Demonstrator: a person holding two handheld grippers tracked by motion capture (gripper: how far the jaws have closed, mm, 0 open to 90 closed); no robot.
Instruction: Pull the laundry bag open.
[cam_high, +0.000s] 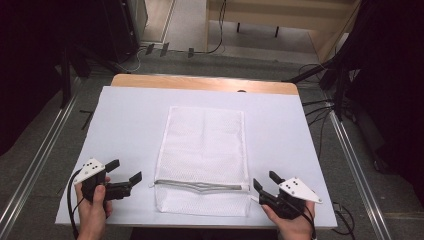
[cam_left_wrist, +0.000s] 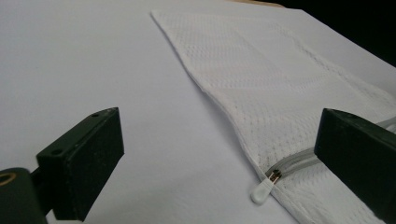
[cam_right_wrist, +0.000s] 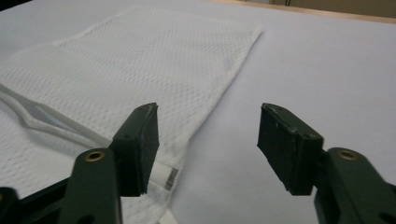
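1. The left gripper (cam_high: 124, 170) sat at the near left of the table, held in the left hand (cam_high: 94, 202), its jaws spread wide with nothing between them.
2. It pointed toward the bag's left edge, just beside it but not touching.
3. In the left gripper view, its two black jaws stood far apart; the zip pull (cam_left_wrist: 261, 190) lay on the sheet between them, closer to the right-hand jaw.
4. The right gripper (cam_high: 265, 181) sat at the near right, held in the right hand (cam_high: 291, 222), jaws likewise parted and empty.
5. It was angled toward the bag's near right corner, its tips just beside the edge.
6. In the right gripper view, the left-hand jaw hung over the bag's edge near the zip's end; whether it touched the cloth could not be told. The other jaw stood over bare sheet.
7. The bag (cam_high: 204, 150), a white mesh pouch, lay flat in the middle of the table, long side running away from the person.
8. Its zip (cam_high: 200, 186) ran across the near end, pull at the left; it looked partly open, the grey tapes gaping a little in the middle.
9. A white sheet (cam_high: 130, 120) covered the table (cam_high: 200, 81), whose wooden far edge showed beyond it.
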